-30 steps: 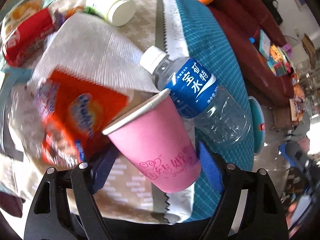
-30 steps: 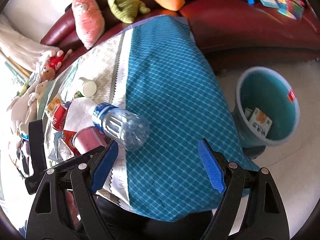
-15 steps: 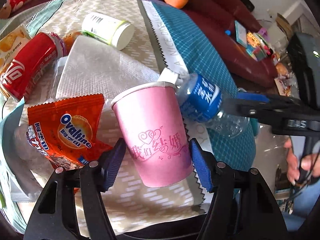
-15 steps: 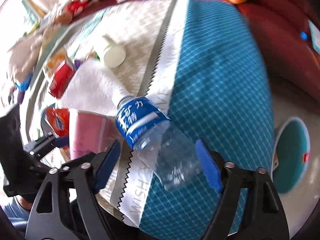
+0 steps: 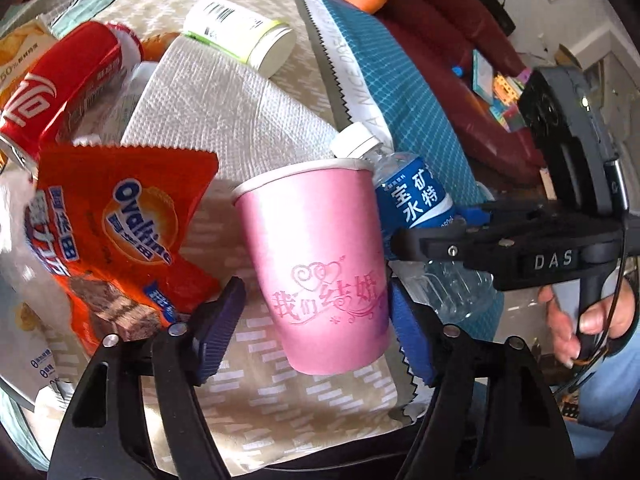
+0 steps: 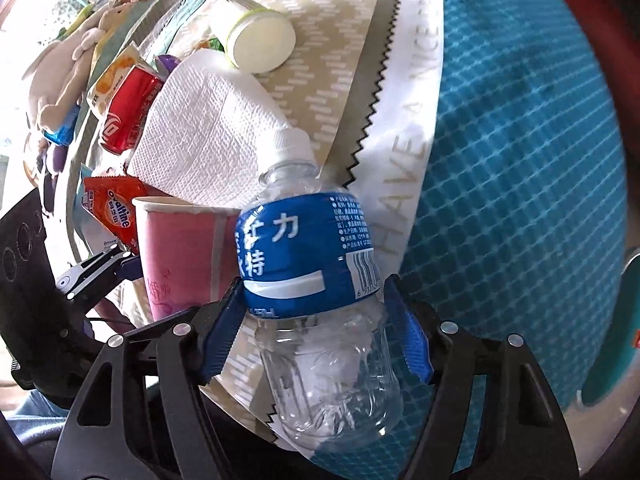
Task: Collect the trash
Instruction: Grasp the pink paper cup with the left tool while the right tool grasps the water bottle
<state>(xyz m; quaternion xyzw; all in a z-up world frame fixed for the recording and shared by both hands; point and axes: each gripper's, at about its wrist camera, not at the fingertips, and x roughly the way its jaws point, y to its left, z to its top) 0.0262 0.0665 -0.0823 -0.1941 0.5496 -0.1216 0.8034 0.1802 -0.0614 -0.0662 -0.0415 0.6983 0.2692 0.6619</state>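
A pink paper cup (image 5: 320, 264) stands upright on the table between the blue pads of my left gripper (image 5: 316, 316). The right pad touches it; a small gap shows at the left pad. An empty clear water bottle (image 6: 316, 280) with a blue label lies on the cloth between the pads of my right gripper (image 6: 316, 328), which close against its sides. The bottle (image 5: 412, 196) lies just right of the cup, with the right gripper (image 5: 460, 232) around it. The cup also shows in the right wrist view (image 6: 180, 256).
An orange Ovaltine wrapper (image 5: 120, 232), a white paper towel (image 5: 224, 112), a red cola can (image 5: 52, 92) and a white jar (image 5: 240, 32) lie on the tablecloth beyond the cup. The teal bin's rim (image 6: 628, 328) shows at the right, below the table edge. A red sofa (image 5: 460, 60) stands behind.
My right gripper has moved in around the bottle and narrowed onto it. My left gripper has narrowed around the pink cup, which now stands upright.
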